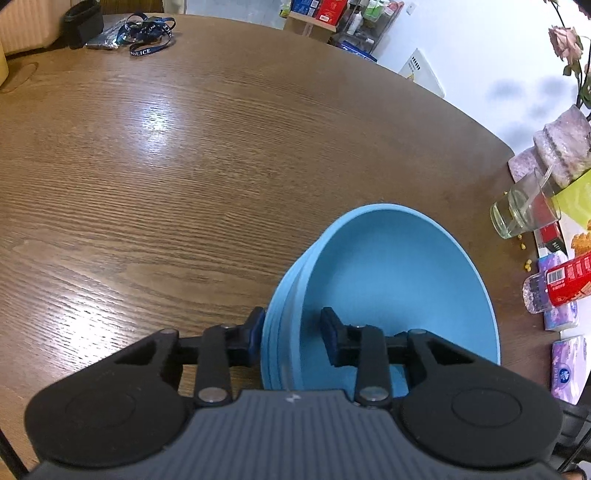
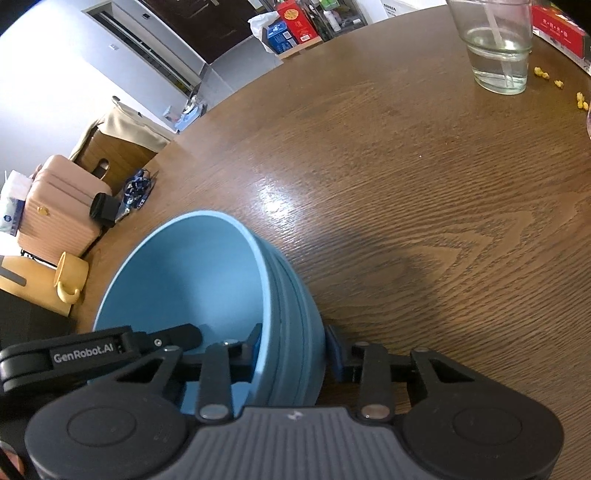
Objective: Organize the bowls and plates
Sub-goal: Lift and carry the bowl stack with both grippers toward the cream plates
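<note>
Brown wood-grain surface fills both views, with glare patches near the middle. Nearest the camera in the left wrist view, the left gripper straddles the left wall of a stack of blue bowls: one of its fingers sits outside against the ribbed rims, the other inside the top bowl, so the fingers pinch the stacked walls. The stack occupies the lower right of that frame, resting on the surface.

In the right wrist view the right gripper does the same on the opposite side, at the lower middle of the frame: one finger inside the top bowl, one outside on the ribbed rims, pinching the wall of the bowls. At the lower left of that view the left gripper's arm (the one with white lettering) reaches into the bowl.

Farther off, a drinking glass with a straw stands at the right edge of the left view, and again at the upper right of the right view, with yellow crumbs scattered just beside it. Red and purple packets lie near the glass. At the far upper left of the left view a blue lanyard lies beside a black pouch. A yellow mug sits at the left edge of the right view.
</note>
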Action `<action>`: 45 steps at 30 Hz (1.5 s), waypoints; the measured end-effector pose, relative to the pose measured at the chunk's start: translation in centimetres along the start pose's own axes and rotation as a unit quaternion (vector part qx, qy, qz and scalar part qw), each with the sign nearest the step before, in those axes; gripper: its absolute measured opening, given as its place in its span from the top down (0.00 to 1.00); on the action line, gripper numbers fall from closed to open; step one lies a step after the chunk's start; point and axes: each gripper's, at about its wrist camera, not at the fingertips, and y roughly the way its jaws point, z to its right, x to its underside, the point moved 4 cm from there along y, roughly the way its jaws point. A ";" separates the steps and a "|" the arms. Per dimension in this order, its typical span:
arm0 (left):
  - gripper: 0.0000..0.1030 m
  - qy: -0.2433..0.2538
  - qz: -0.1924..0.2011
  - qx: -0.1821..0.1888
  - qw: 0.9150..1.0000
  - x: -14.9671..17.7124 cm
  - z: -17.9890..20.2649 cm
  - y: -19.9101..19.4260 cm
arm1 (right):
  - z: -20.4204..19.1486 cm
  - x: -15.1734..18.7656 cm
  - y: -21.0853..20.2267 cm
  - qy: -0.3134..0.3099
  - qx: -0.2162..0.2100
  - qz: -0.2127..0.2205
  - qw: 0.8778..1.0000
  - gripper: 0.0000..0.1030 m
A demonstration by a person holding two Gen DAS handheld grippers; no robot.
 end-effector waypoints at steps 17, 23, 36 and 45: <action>0.68 0.002 0.029 -0.005 1.000 0.9 -0.4 -2.5 | -1.1 0.6 -1.7 -0.019 -0.012 0.015 1.000 0.68; 0.68 -0.005 0.043 0.007 0.999 1.5 -1.8 -4.3 | -2.9 1.3 -2.6 -0.038 -0.009 0.025 0.999 0.68; 0.67 -0.031 0.063 0.020 0.997 2.8 -8.4 -9.3 | -9.8 4.8 -3.2 -0.071 -0.001 0.031 0.997 0.68; 0.67 -0.072 0.084 0.012 0.994 3.9 -15.7 -13.3 | -16.5 8.1 -2.2 -0.114 -0.013 0.021 0.993 0.68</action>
